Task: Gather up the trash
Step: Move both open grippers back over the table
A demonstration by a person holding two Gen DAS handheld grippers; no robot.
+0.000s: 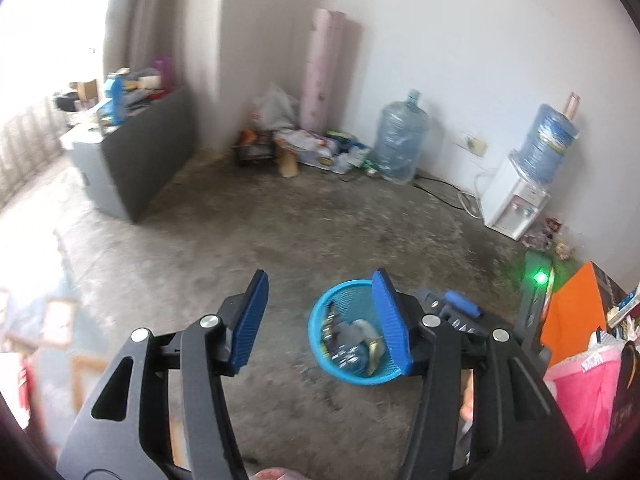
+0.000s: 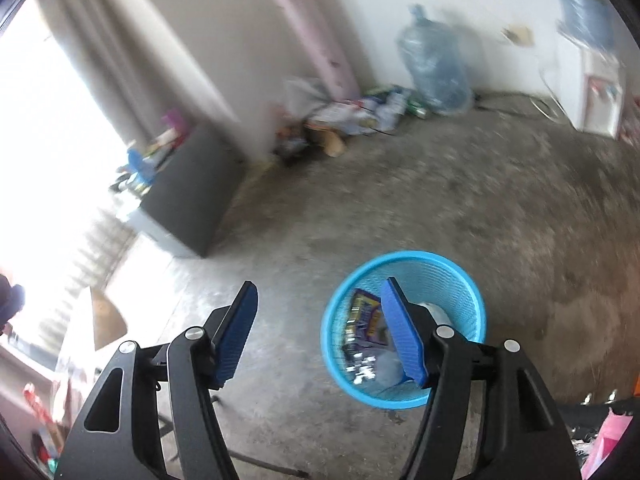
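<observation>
Both tools are hanging above the concrete floor with nothing between their pads: the left gripper is holding its jaws spread, and the right gripper is doing the same, empty. The trash is sitting in the blue mesh bin, which is standing upright on the floor just below and ahead of both tools. Inside it, crumpled wrappers and what is looking like clear plastic are lying loosely heaped, though blur is hiding exactly what each piece is. These bits are likely handling as very light, thin and crinkly stuff, slippery on printed faces, so a pinch on a folded edge or bunched corner should be holding better than one on a flat face. More clutter is lying along the far wall beside a large water jug, well apart from the bin.
</observation>
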